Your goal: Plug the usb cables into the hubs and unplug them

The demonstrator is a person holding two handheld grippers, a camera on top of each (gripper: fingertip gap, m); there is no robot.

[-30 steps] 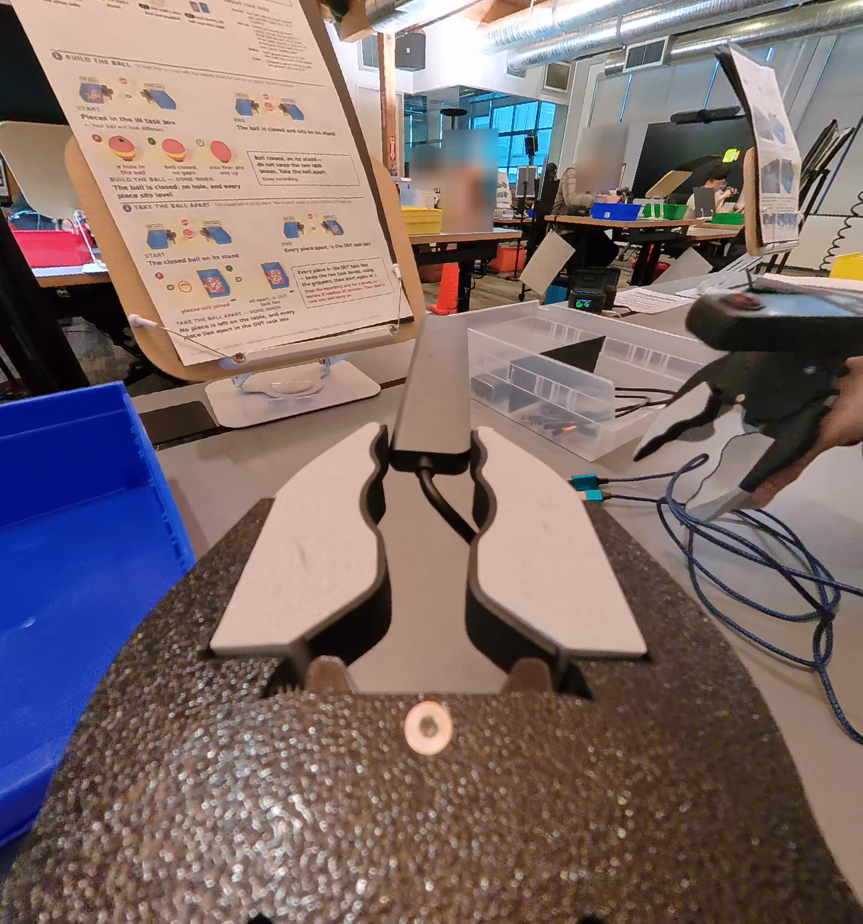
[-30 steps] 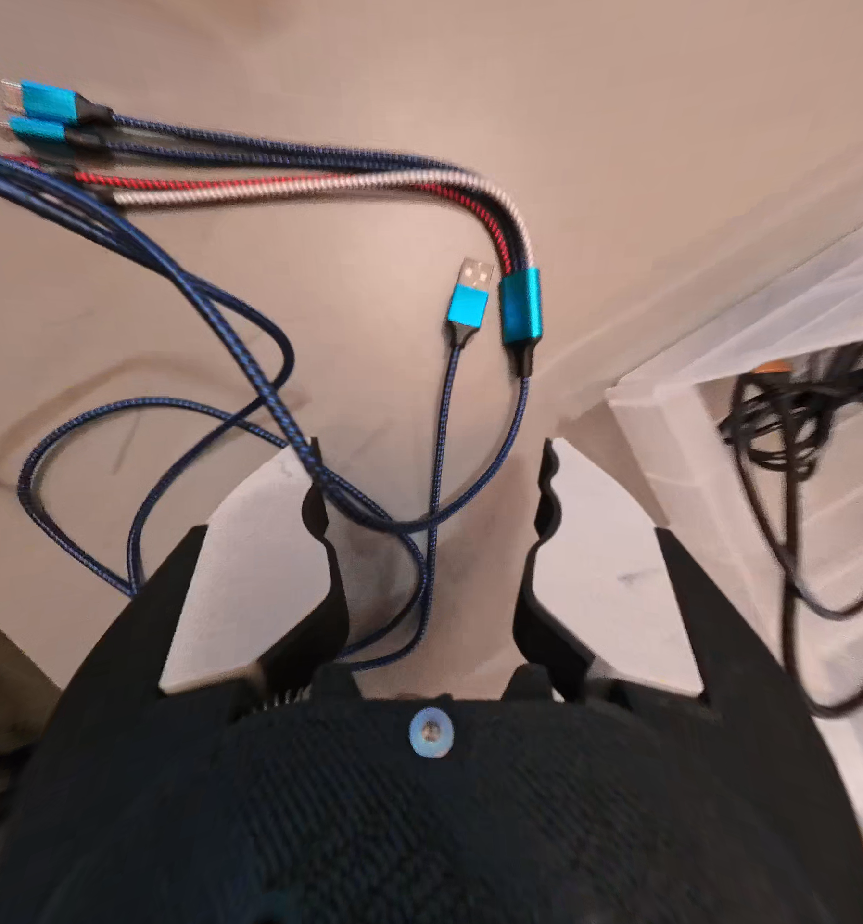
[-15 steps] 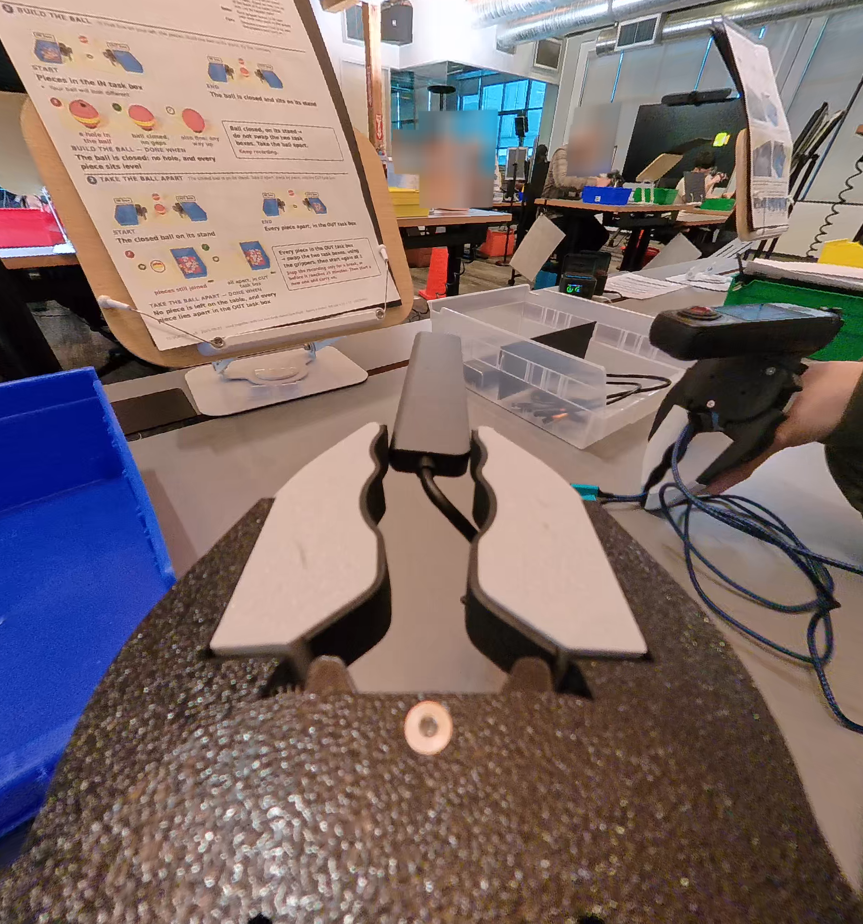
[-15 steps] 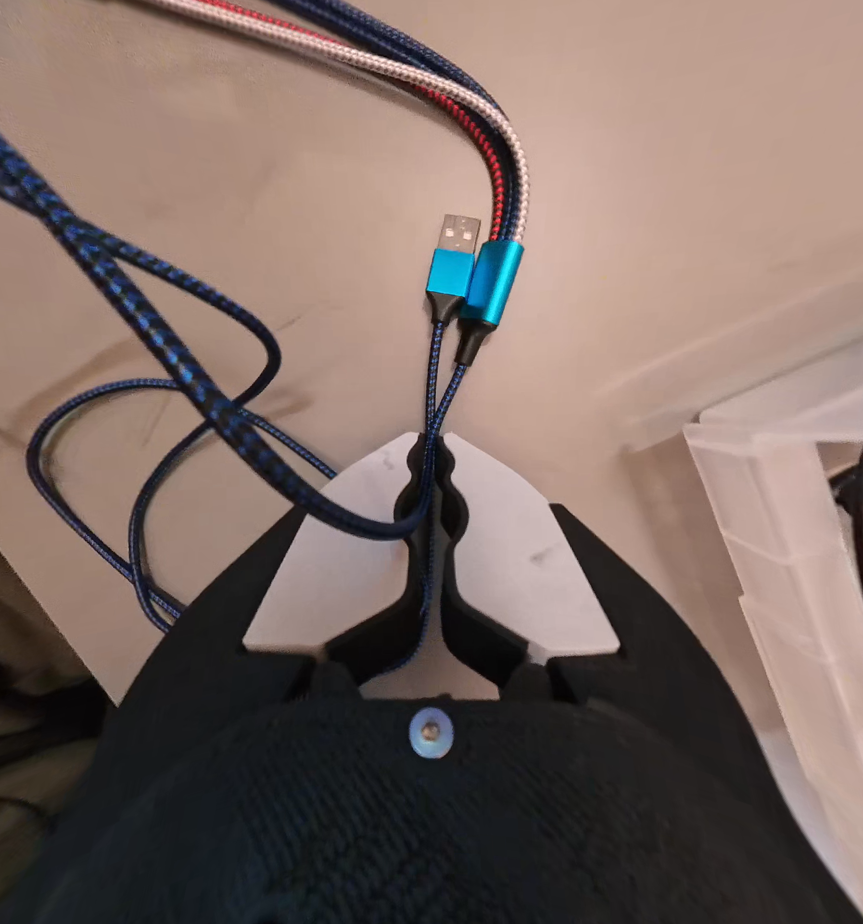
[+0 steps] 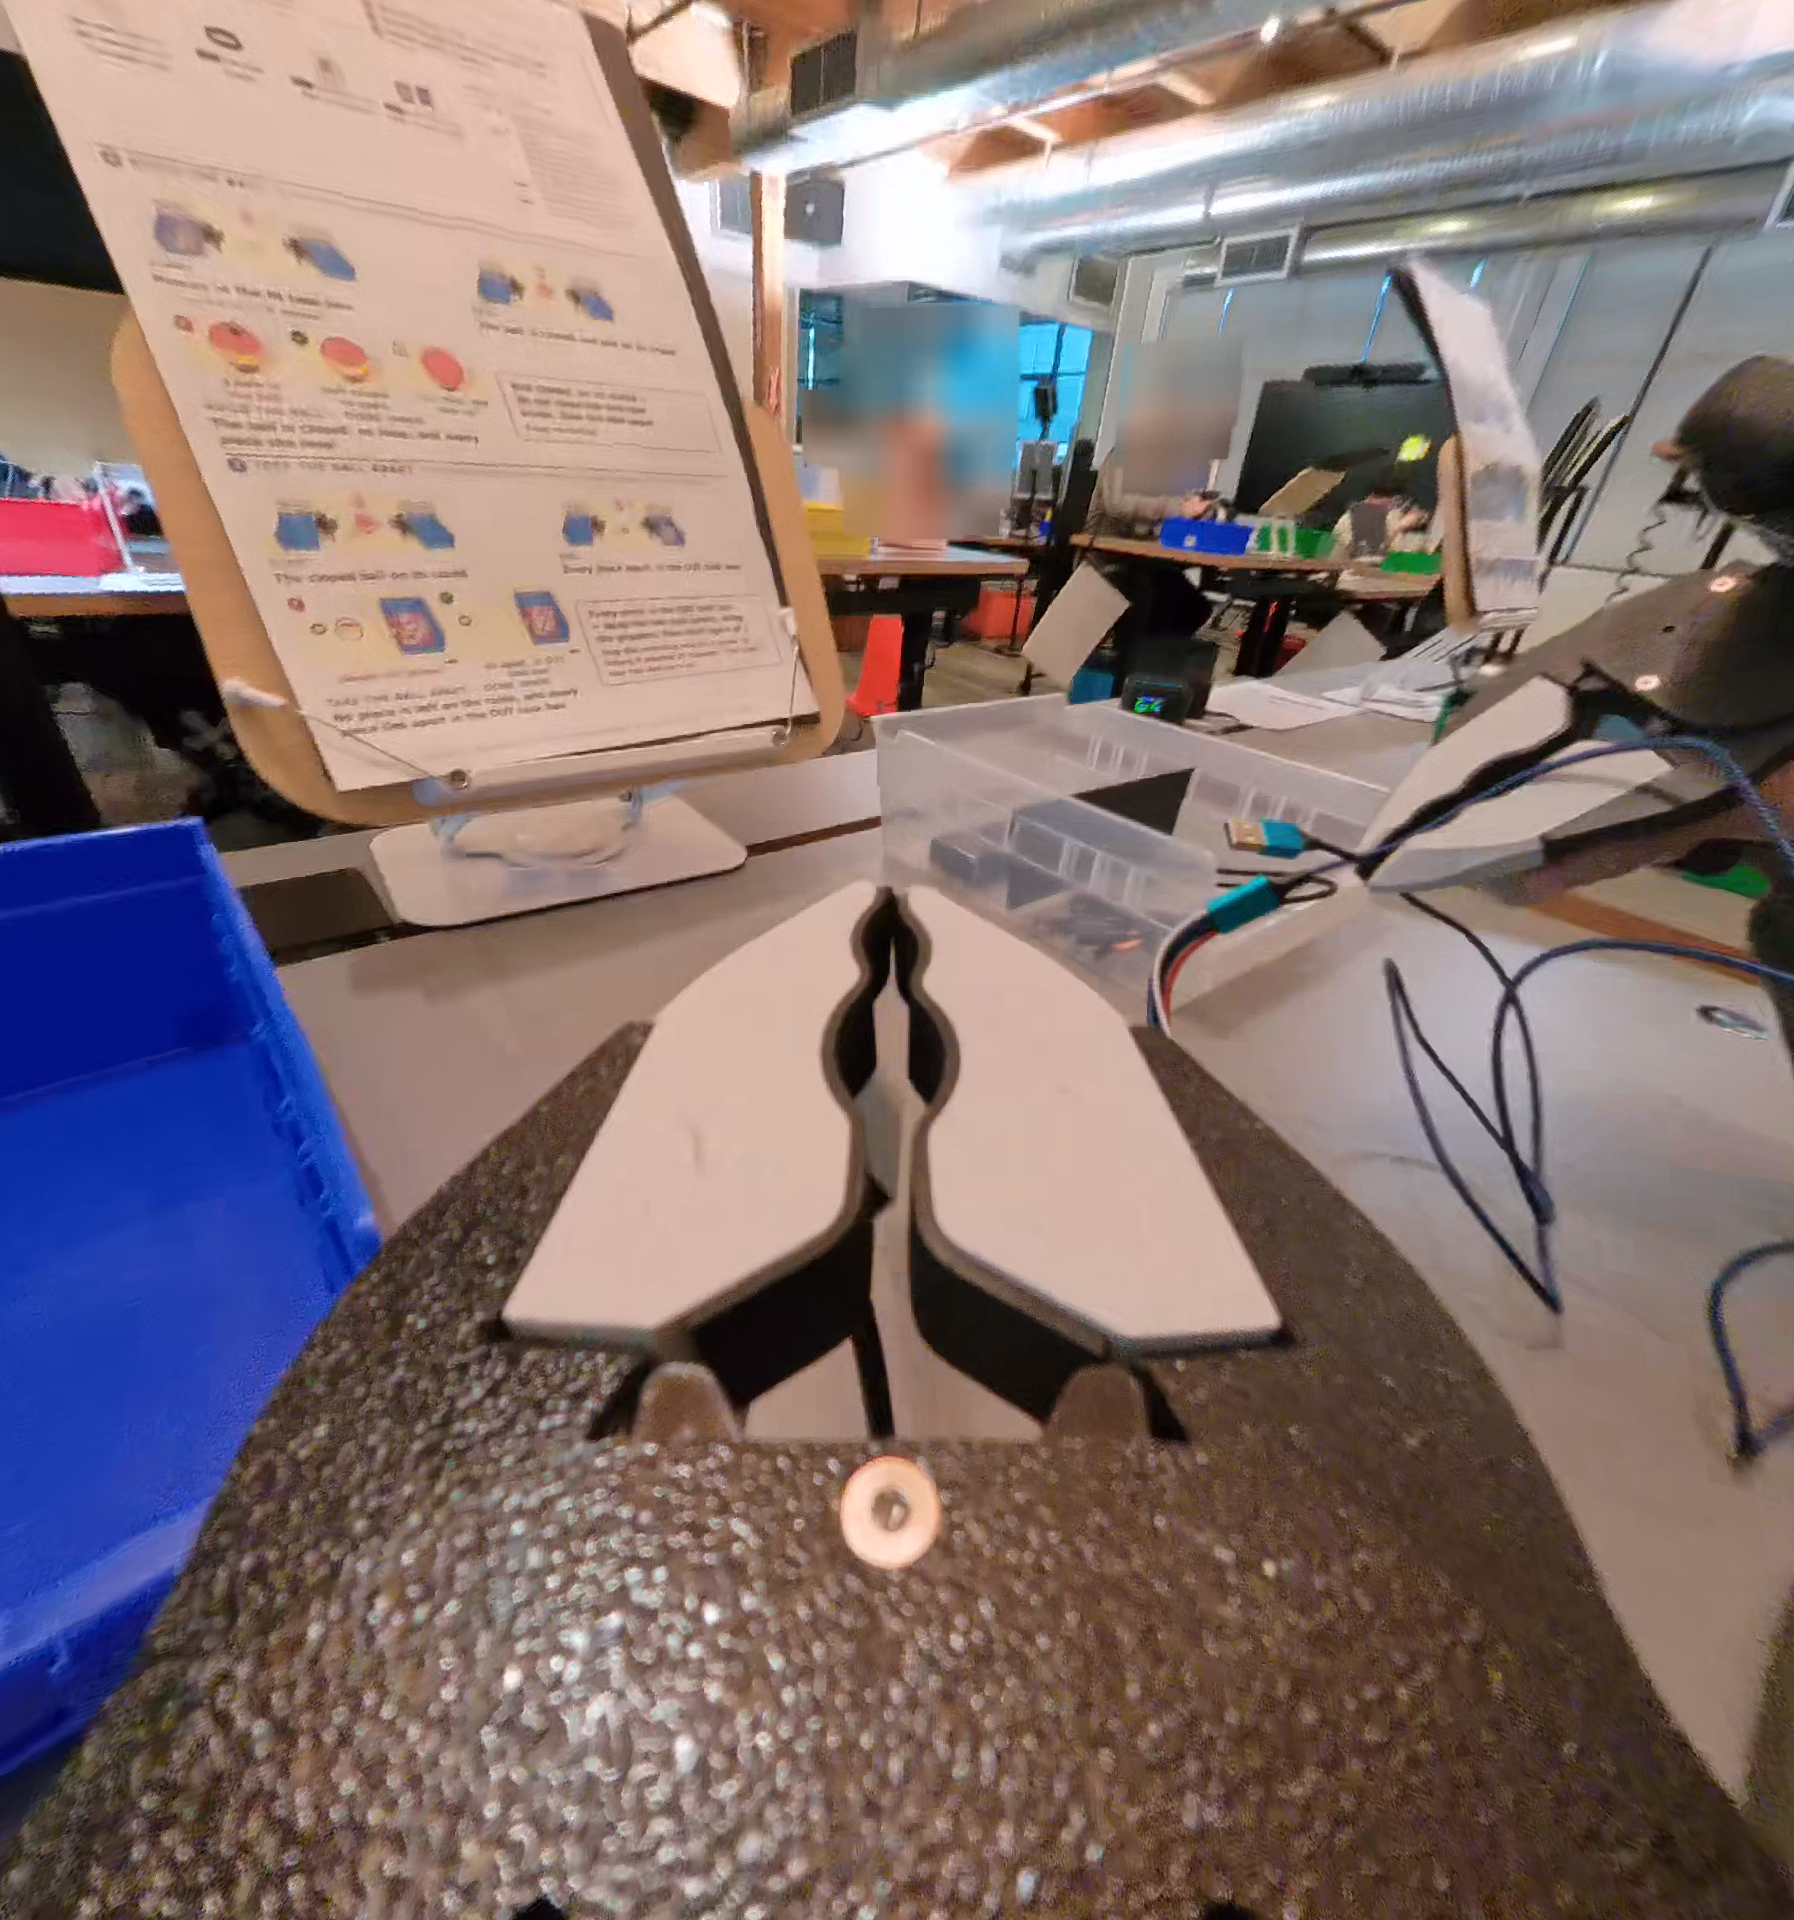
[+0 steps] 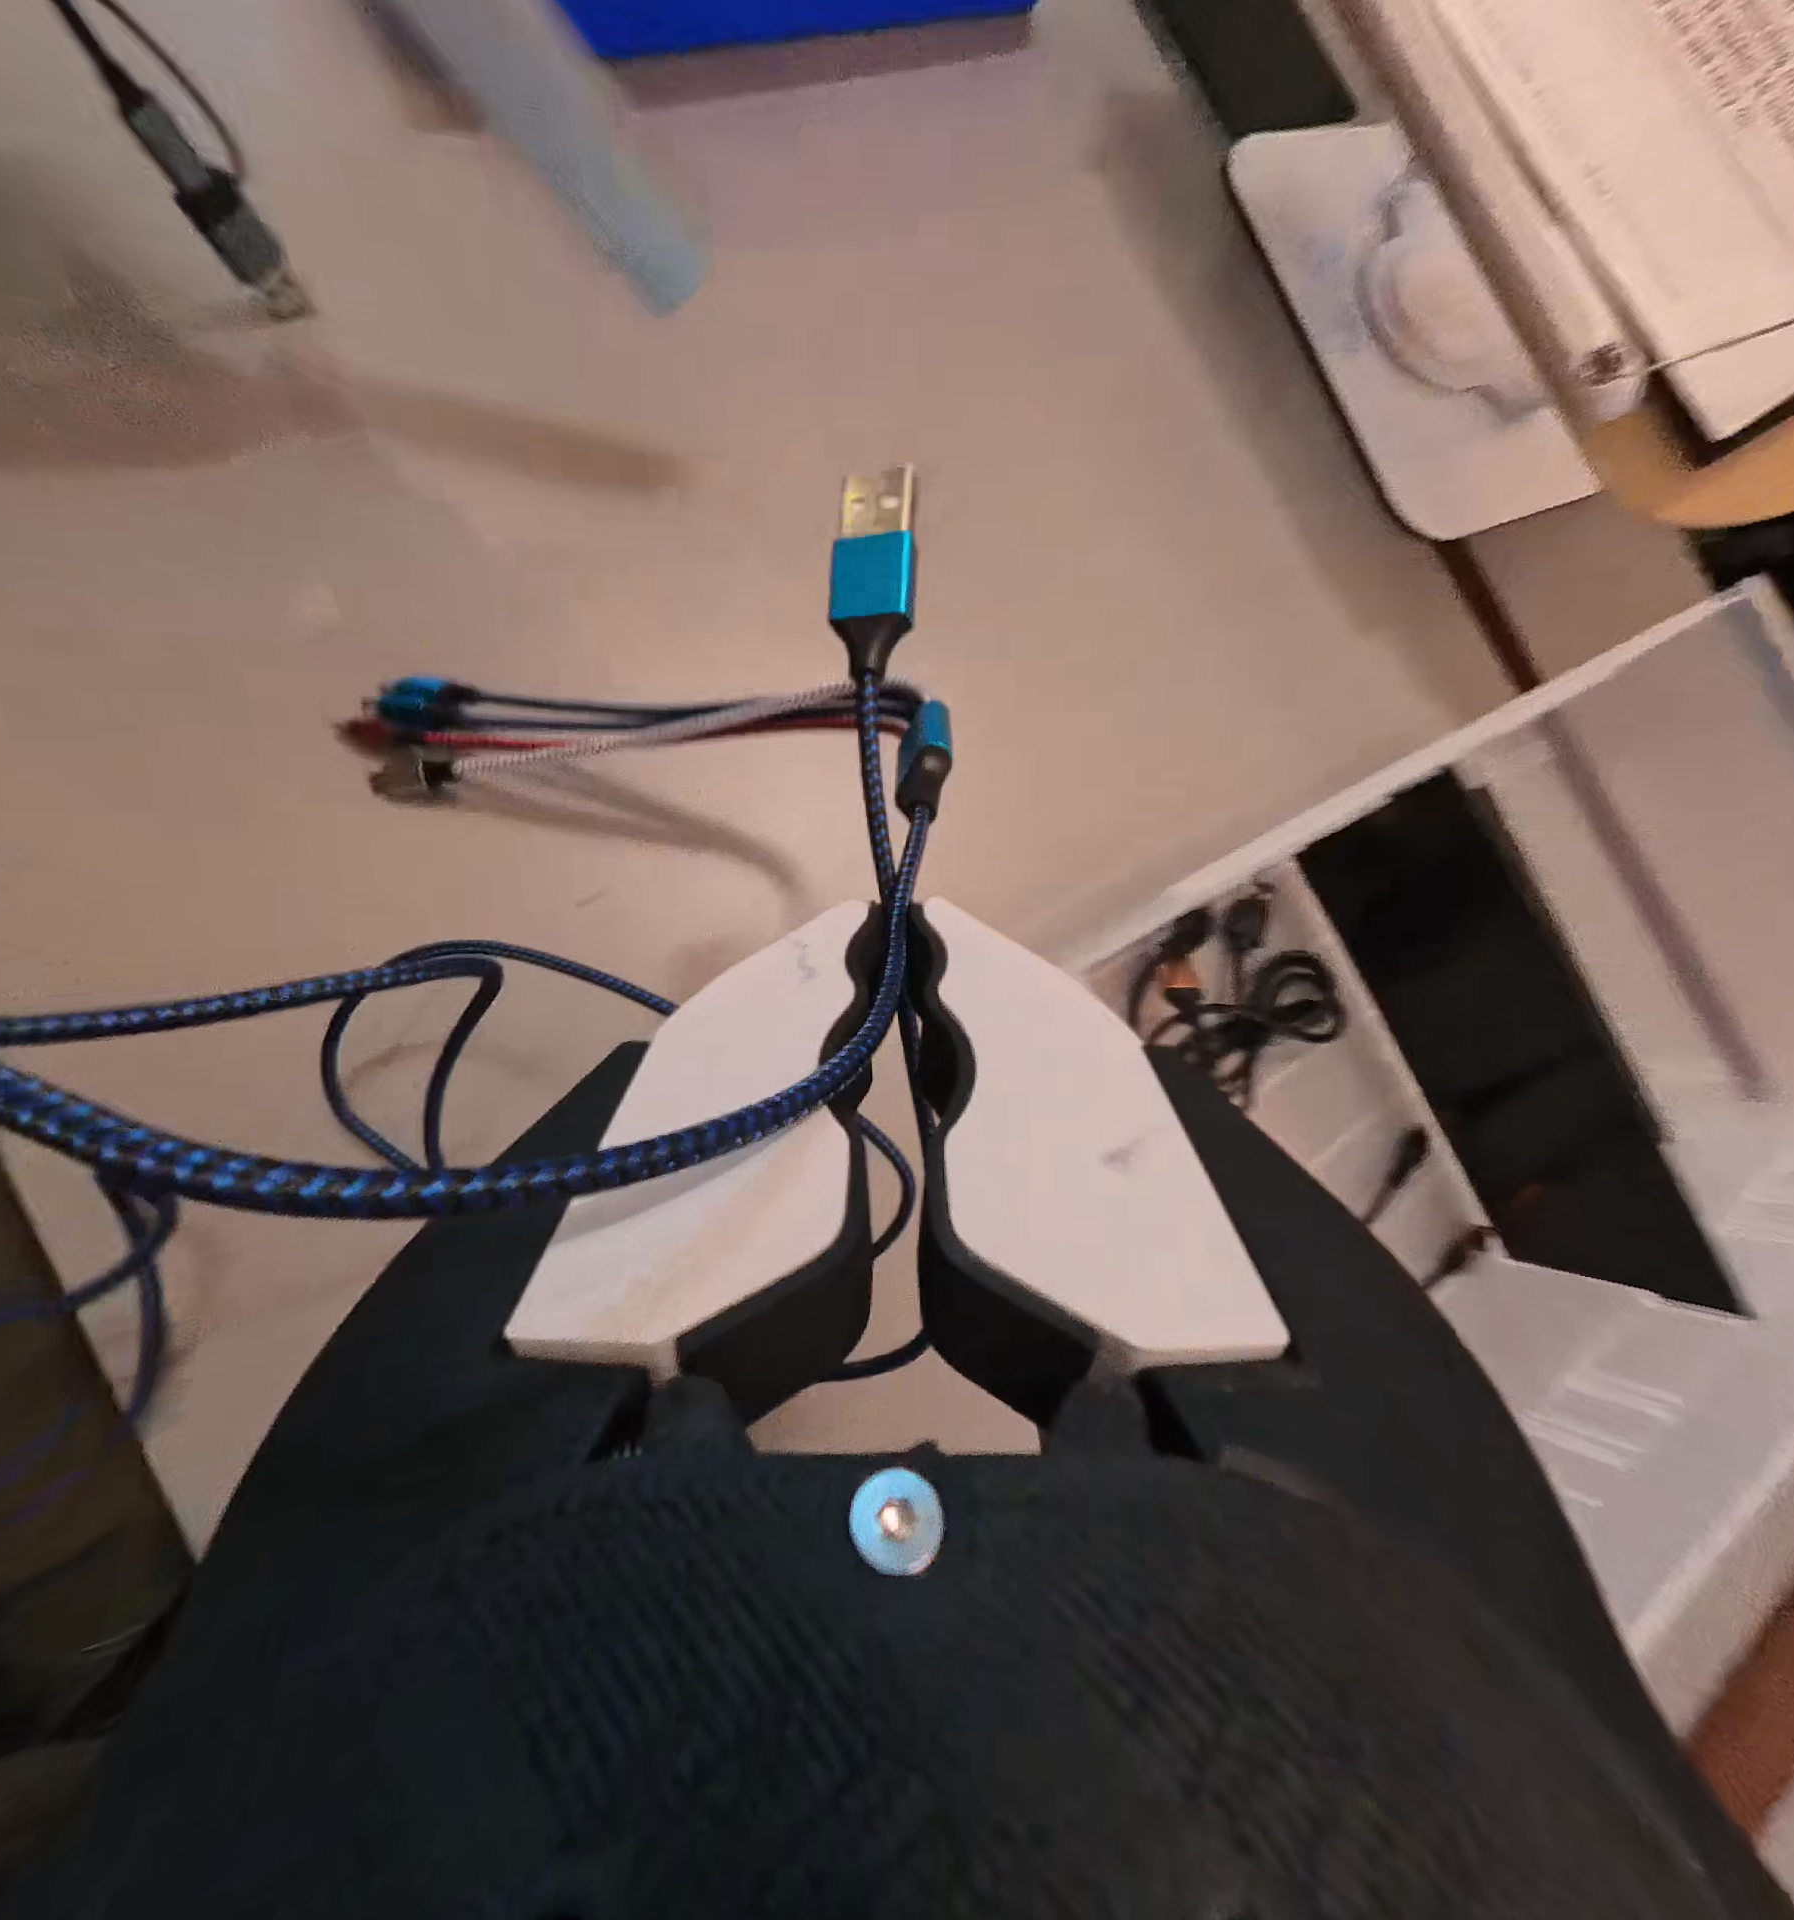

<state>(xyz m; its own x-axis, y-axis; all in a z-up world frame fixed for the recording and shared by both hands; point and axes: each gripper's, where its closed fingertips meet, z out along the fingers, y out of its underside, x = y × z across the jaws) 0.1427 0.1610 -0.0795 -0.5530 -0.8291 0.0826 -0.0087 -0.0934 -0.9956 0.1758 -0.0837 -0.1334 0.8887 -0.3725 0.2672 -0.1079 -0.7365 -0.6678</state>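
Right wrist view: the right gripper (image 6: 898,914) pinches the blue cable (image 6: 664,1164) behind its plug (image 6: 872,561), off the desk (image 6: 1132,644); the left gripper (image 5: 891,914) is closed on a thin black lead (image 5: 875,1351), and plugging in likely needs the plug lined up with the blurred grey hub (image 6: 602,177) well ahead.

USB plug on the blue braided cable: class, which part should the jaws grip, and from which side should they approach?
Grip the blue shell of the USB plug, not the metal tip, which must stay bare to enter a hub. Come from behind, along the blue braided cable; the shell's flat faces suit the jaws. The right gripper now pinches only cable, so the plug may swing.
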